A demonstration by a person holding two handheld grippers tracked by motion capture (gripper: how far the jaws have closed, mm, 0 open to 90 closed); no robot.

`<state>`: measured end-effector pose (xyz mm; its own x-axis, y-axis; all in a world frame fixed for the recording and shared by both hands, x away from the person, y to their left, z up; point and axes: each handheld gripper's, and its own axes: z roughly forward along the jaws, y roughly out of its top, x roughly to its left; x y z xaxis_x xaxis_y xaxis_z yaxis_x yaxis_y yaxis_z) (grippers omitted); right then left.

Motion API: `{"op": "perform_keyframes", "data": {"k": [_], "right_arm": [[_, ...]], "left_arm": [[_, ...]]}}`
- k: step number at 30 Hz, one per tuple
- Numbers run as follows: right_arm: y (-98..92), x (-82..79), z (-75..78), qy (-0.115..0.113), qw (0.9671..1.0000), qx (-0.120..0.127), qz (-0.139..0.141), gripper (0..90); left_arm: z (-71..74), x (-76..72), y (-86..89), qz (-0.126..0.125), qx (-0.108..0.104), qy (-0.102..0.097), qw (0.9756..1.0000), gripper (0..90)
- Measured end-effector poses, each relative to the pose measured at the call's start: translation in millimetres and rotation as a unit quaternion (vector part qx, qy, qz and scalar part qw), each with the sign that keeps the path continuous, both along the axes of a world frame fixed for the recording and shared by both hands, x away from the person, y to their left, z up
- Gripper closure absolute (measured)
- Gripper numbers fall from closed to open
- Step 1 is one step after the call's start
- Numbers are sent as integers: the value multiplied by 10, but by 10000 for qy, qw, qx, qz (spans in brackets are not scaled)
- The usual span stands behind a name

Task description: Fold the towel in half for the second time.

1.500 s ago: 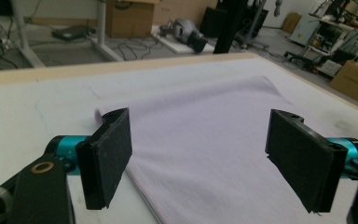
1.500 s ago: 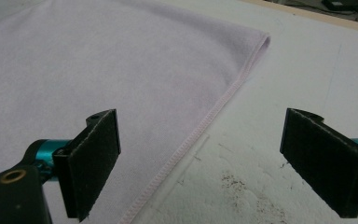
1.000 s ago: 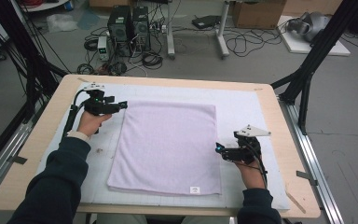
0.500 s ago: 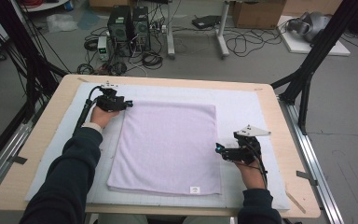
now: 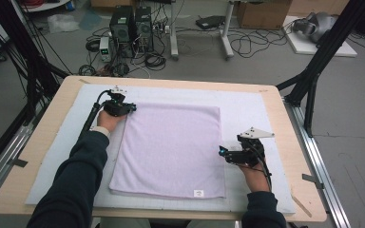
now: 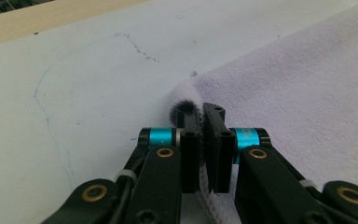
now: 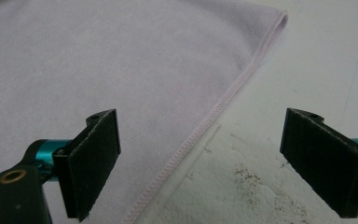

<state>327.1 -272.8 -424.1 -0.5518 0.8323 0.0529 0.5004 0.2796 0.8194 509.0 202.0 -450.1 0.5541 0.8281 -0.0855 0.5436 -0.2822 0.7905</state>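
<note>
Lilac towel [image 5: 171,147]: far-left corner pinched in left tongs [image 6: 200,140]; right tongs [image 7: 209,163] gape wide astride its right hem.

Even, soft overhead light with faint shadows and no glare; both gripper views blur at their near edges.

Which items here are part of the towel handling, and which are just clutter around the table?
In the job:
- lilac towel
- left claw, shut on the towel's far corner, jaws just closed
- right claw, open over the towel's edge
- white mat

Lying about:
- computer towers
- floor cables
- cardboard box
</note>
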Motion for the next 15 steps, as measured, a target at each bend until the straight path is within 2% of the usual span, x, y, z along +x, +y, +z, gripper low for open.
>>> {"op": "perform_keyframes", "data": {"k": [2, 8, 11, 15], "right_arm": [[-1, 6, -5, 34, 10000, 16, -12, 113], [-9, 56, -7, 52, 10000, 47, -53, 113], [-4, 125, 7, 115, 9999, 88, -7, 113], [-11, 292, 36, 159, 9998, 88, -31, 113]], "left_arm": [[-4, 5, 12, 39, -97, 45, 9999, 856], [5, -2, 18, 135, -217, 101, 9996, 860], [26, -18, 26, 116, -245, 29, 9996, 861], [39, -22, 53, 140, -369, 48, 9992, 860]]}}
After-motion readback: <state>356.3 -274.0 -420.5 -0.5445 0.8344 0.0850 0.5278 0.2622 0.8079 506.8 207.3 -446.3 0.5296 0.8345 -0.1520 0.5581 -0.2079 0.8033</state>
